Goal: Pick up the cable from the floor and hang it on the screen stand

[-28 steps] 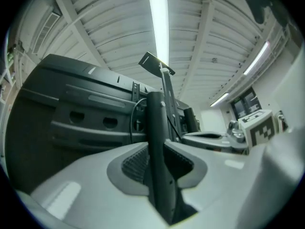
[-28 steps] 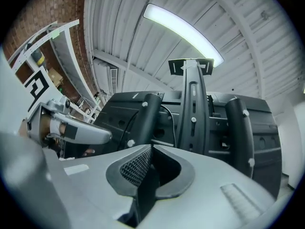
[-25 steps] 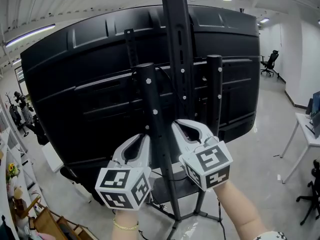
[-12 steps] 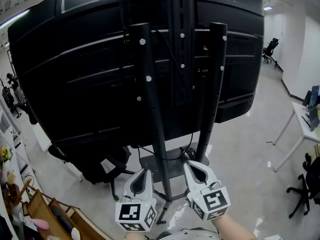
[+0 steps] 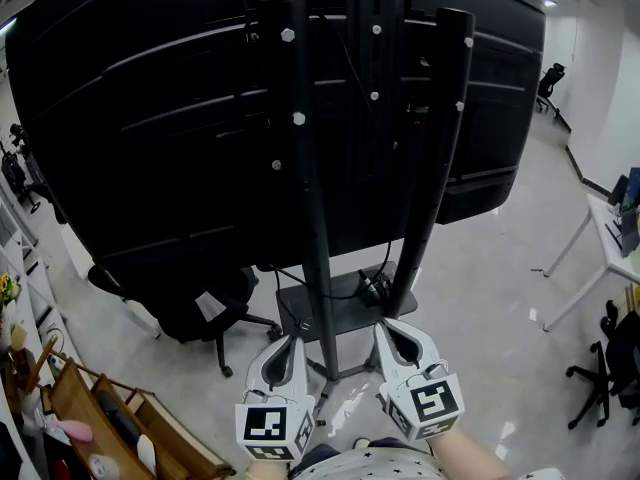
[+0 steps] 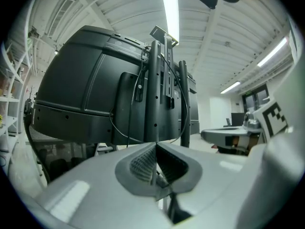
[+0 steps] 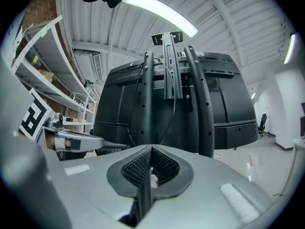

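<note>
The big black screen (image 5: 150, 138) shows its back, mounted on a black stand (image 5: 300, 168) with two poles, a middle column and a low base plate (image 5: 310, 320). A thin black cable (image 5: 386, 238) hangs down the stand and ends in a clump (image 5: 374, 288) on the plate. Both grippers are low in the head view, in front of the stand's foot and touching nothing. My left gripper (image 5: 292, 342) is shut and empty, as its own view (image 6: 156, 144) shows. My right gripper (image 5: 390, 328) is shut and empty too (image 7: 151, 148). Cable loops (image 6: 113, 123) hang on the stand.
A black office chair (image 5: 205, 313) stands under the screen at the left. A white desk (image 5: 600, 253) and another chair (image 5: 600, 368) are at the right. A wooden rack (image 5: 100, 428) fills the lower left corner. Glossy floor lies around the stand's foot.
Both grippers have sunk from the stand's poles, at mid-height, to low near its foot. Their jaws, apart a second ago, are now closed with nothing in them.
</note>
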